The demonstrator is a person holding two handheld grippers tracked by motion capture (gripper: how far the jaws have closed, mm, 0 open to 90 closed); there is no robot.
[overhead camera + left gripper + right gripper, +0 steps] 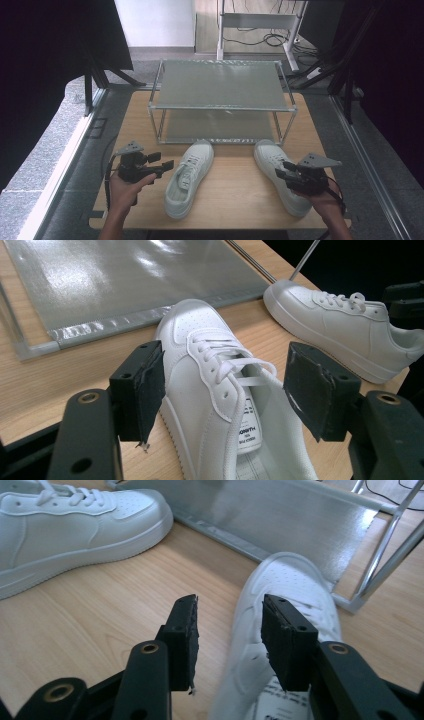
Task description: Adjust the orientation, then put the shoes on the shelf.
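Two white sneakers on the table, the left sneaker (188, 176) and the right sneaker (278, 172). One two-tier shelf rack (220, 102) behind them. Two grippers, left gripper (159, 162) and right gripper (284, 169).

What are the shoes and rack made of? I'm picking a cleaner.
Shoes: smooth white leather or faux leather, judging by the soft sheen, stitched panels and toe perforations; woven laces. Rack: shiny metal tubes; its shelves look like silvery mesh or textured sheet, hard to tell which.

Bare wood lies open between the two sneakers (189, 177) (281, 175); the wire rack (222, 102) blocks beyond their toes.
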